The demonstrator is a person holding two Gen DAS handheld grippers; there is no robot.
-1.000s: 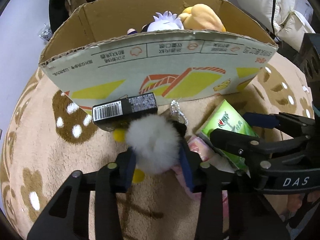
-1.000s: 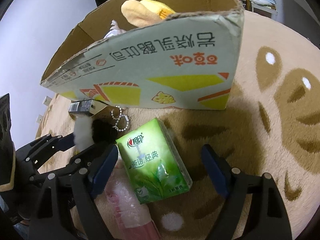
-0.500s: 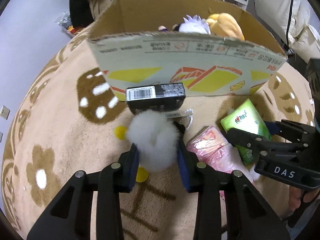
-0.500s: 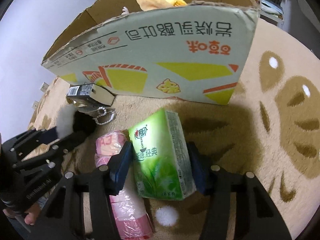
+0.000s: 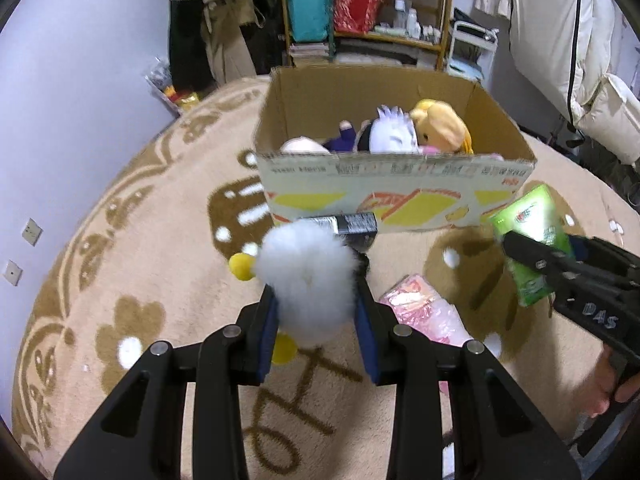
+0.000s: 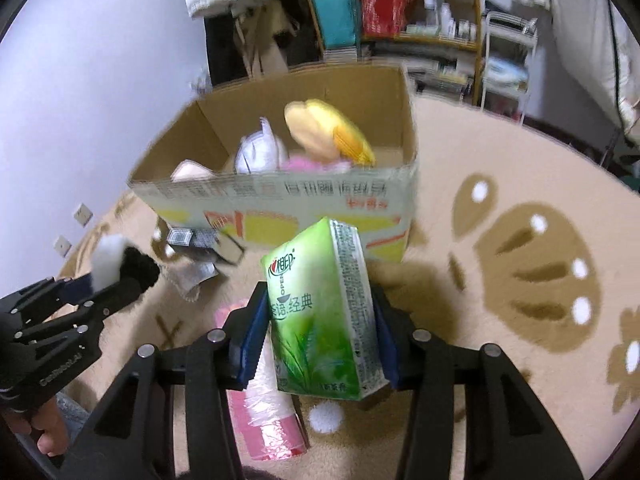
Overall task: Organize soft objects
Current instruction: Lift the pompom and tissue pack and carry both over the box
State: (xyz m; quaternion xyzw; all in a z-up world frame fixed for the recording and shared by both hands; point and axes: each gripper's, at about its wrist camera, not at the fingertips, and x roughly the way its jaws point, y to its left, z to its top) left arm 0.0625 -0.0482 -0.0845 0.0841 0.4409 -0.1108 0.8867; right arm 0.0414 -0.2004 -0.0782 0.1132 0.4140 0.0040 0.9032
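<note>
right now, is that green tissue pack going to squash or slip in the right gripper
The green tissue pack probably squashes slightly; its sides look barely dented between the right gripper pads. The glossy wrap may slip, and it already sits tilted. It is likely light.

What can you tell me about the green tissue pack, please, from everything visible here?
The green tissue pack is a soft rectangular packet in glossy plastic wrap, printed with a red logo, dark Chinese characters and grass-like leaves, with fine print down one side. The right tool is shut on it, blue pads pressing its two long sides. It is lifted off the rug, tilted slightly, in front of the cardboard box and above a pink package. Nothing else appears to touch it.
</note>
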